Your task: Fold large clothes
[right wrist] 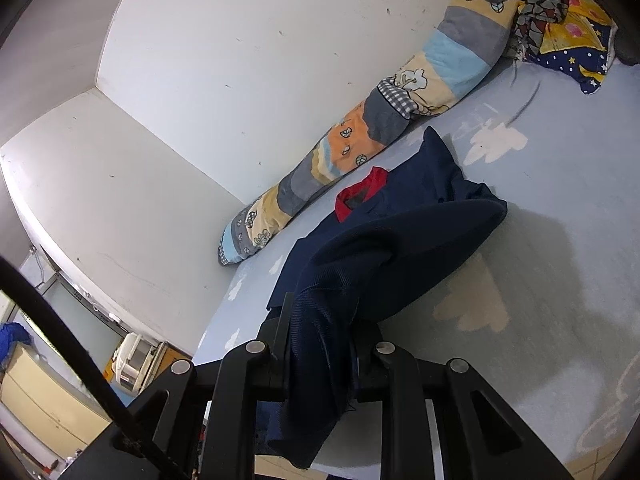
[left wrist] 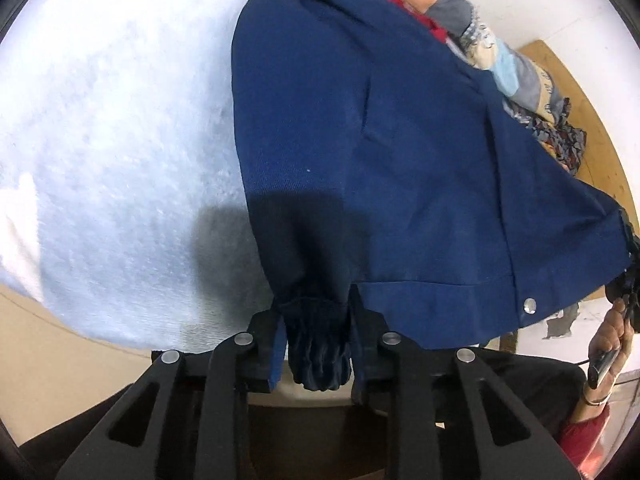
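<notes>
A large navy blue jacket [left wrist: 380, 152] with a red collar lining [right wrist: 362, 192] lies on a pale blue bed sheet [left wrist: 120, 140]. My left gripper [left wrist: 318, 340] is shut on the jacket's gathered cuff and hem corner, lifting it above the sheet. A metal snap button [left wrist: 530, 305] shows on the hem. My right gripper [right wrist: 320, 344] is shut on another bunched edge of the jacket [right wrist: 400, 240], which drapes up from the bed sheet [right wrist: 540, 240] into the jaws. The right gripper and the hand holding it show at the left wrist view's right edge [left wrist: 624, 292].
A long patchwork quilt roll [right wrist: 380, 132] lies along the white wall behind the jacket. Patterned cloths [right wrist: 560, 20] are piled at the bed's head. A wooden board [left wrist: 592, 128] stands beyond the bed. Furniture and an appliance [right wrist: 132, 356] sit on the floor at left.
</notes>
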`<state>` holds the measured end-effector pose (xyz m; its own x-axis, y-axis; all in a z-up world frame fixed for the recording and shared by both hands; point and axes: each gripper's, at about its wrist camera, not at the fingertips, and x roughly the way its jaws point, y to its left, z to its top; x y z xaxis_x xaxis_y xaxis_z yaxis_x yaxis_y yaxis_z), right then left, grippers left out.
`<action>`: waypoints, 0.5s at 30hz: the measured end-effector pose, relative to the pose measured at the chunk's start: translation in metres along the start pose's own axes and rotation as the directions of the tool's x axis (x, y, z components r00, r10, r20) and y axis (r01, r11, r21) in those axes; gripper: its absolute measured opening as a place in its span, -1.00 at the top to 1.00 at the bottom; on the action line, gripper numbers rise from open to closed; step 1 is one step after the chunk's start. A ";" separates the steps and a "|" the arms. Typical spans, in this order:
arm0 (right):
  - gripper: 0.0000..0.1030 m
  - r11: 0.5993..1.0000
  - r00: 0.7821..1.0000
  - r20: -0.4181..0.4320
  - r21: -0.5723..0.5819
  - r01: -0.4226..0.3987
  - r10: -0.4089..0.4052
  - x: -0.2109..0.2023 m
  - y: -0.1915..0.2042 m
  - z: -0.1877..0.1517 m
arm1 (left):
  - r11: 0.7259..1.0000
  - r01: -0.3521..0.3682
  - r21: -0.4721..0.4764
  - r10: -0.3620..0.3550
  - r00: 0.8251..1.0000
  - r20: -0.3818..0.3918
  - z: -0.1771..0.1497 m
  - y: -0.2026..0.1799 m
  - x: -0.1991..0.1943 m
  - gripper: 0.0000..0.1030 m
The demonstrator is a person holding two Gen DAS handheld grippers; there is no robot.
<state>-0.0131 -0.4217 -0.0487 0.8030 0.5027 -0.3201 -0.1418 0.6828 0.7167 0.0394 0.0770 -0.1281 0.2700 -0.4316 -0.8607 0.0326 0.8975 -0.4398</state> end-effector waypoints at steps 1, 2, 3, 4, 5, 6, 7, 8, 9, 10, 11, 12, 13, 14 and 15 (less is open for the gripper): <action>0.57 1.000 1.000 0.001 0.001 0.004 -0.004 -0.001 -0.001 0.000 | 1.000 0.014 0.011 -0.014 1.000 0.027 -0.002 -0.003 -0.007 0.52; 0.57 1.000 1.000 0.001 0.005 0.004 -0.004 -0.001 -0.002 -0.001 | 1.000 0.025 0.018 -0.025 0.999 0.047 -0.003 -0.006 -0.013 0.52; 0.57 1.000 1.000 0.002 0.006 0.006 -0.006 -0.002 -0.002 -0.001 | 0.999 0.038 0.028 -0.040 0.996 0.082 -0.004 -0.009 -0.022 0.52; 0.58 1.000 1.000 0.002 0.005 0.010 -0.010 -0.002 -0.002 0.000 | 0.998 0.048 0.041 -0.053 0.992 0.111 -0.004 -0.009 -0.030 0.52; 0.58 1.000 1.000 0.002 0.002 0.012 -0.012 -0.002 -0.002 0.000 | 0.997 0.056 0.053 -0.063 0.988 0.139 -0.003 -0.011 -0.038 0.52; 0.58 1.000 1.000 0.000 -0.002 0.013 -0.013 -0.002 -0.001 0.000 | 0.996 0.054 0.065 -0.065 0.983 0.170 -0.002 -0.013 -0.045 0.52; 0.58 1.000 1.000 -0.001 -0.006 0.016 -0.016 -0.001 0.000 0.000 | 0.995 0.054 0.083 -0.070 0.975 0.213 0.001 -0.017 -0.056 0.52; 0.57 1.000 1.000 -0.002 -0.009 0.017 -0.017 -0.001 0.000 0.001 | 0.994 0.066 0.089 -0.085 0.969 0.231 0.005 -0.018 -0.059 0.52; 0.58 1.000 1.000 0.000 -0.010 0.016 -0.016 0.000 0.001 0.002 | 0.993 0.078 0.092 -0.099 0.963 0.251 0.007 -0.021 -0.065 0.52; 0.58 1.000 1.000 0.001 -0.011 0.017 -0.017 0.000 0.002 0.002 | 0.992 0.082 0.098 -0.105 0.957 0.269 0.011 -0.023 -0.069 0.52; 0.57 1.000 1.000 0.002 -0.010 0.016 -0.016 0.000 0.002 0.004 | 0.991 0.082 0.107 -0.110 0.953 0.283 0.015 -0.027 -0.073 0.52; 0.58 1.000 1.000 0.002 -0.009 0.014 -0.014 0.000 0.003 0.005 | 0.990 0.084 0.114 -0.114 0.949 0.293 0.019 -0.030 -0.077 0.52; 0.58 1.000 1.000 0.004 -0.006 0.013 -0.013 0.001 0.003 0.007 | 0.989 0.088 0.119 -0.120 0.947 0.298 0.028 -0.033 -0.079 0.52; 0.57 1.000 1.000 0.004 -0.004 0.011 -0.011 0.002 0.003 0.009 | 0.988 0.088 0.124 -0.123 0.944 0.305 0.034 -0.039 -0.080 0.52; 0.57 1.000 1.000 0.003 -0.001 0.008 -0.008 0.003 0.004 0.011 | 0.988 0.091 0.126 -0.127 0.939 0.319 0.041 -0.047 -0.082 0.52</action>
<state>-0.0047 -0.4233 -0.0393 0.8057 0.4956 -0.3243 -0.1360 0.6877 0.7132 0.0551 0.0742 -0.0266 0.5562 -0.4908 -0.6707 0.1778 0.8586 -0.4808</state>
